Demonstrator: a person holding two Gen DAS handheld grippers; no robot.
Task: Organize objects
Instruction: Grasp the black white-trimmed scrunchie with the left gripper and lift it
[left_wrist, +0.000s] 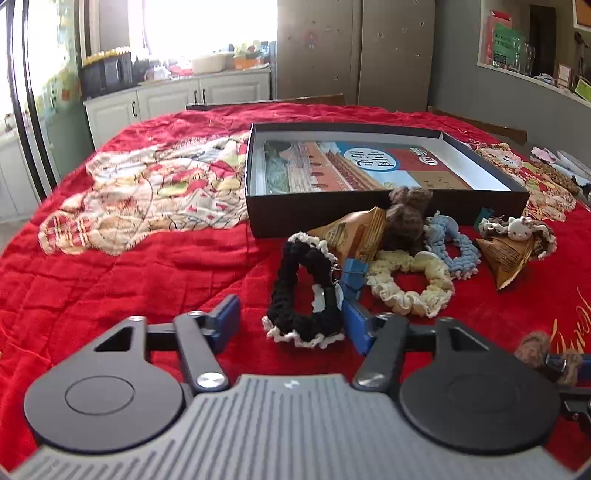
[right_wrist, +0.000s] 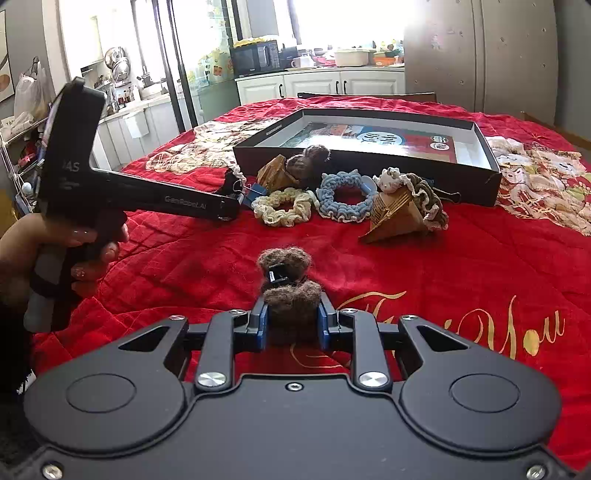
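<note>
My left gripper (left_wrist: 291, 325) is open around the near end of a black scrunchie with white trim (left_wrist: 306, 291). Its right pad sits close beside the scrunchie and its left pad stands apart. In the right wrist view a hand (right_wrist: 74, 251) holds that gripper low over the red cloth. My right gripper (right_wrist: 291, 321) is shut on a brown fuzzy hair clip (right_wrist: 288, 291), which lies near the front of the cloth. An open black box (left_wrist: 388, 210) holding a printed sheet lies behind the pile.
In front of the box lie a cream scrunchie (left_wrist: 410, 284), a blue scrunchie (left_wrist: 450, 243), a second brown fuzzy clip (left_wrist: 406, 214), a blue binder clip (left_wrist: 352, 273), two golden pyramid packets (left_wrist: 354, 229) and a cat-charm scrunchie (left_wrist: 517, 227). A red quilt (left_wrist: 129, 266) covers the table.
</note>
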